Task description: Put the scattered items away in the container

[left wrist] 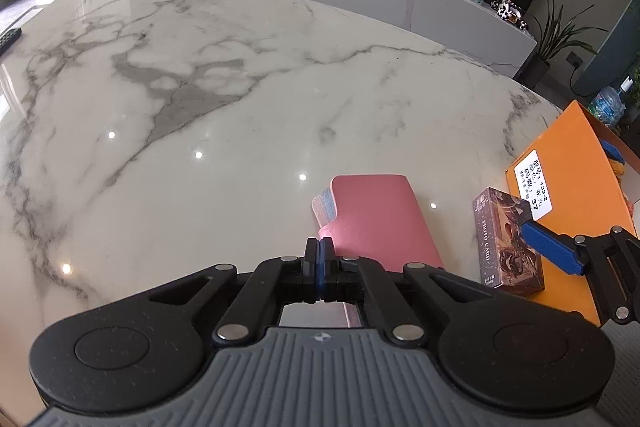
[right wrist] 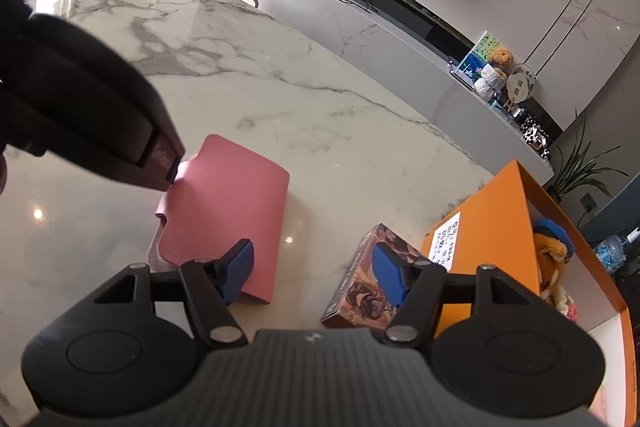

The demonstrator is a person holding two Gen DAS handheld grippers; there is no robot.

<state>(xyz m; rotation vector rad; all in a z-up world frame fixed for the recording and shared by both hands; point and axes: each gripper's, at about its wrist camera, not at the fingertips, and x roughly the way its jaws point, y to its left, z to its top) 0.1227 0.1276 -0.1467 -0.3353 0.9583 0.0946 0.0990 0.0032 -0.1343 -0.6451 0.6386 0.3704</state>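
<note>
On the marble surface (left wrist: 200, 87), the left hand-held gripper (left wrist: 319, 254) pinches the pink wallet's (left wrist: 376, 219) flap. The right hand-held gripper (right wrist: 312, 269) hangs wide over a card box (right wrist: 360, 287) touching the orange container (right wrist: 492, 227) on its right.

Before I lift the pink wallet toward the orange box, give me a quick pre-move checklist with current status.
1. Left gripper shut on the pink wallet tab: ok.
2. Grip depth: only the tab's edge is pinched; security cannot tell.
3. Right gripper open, holding nothing: ok.
4. Card box stands between wallet and orange box; path not ok at table height.
5. Orange box open with room: ok; a plush toy already lies inside.
</note>
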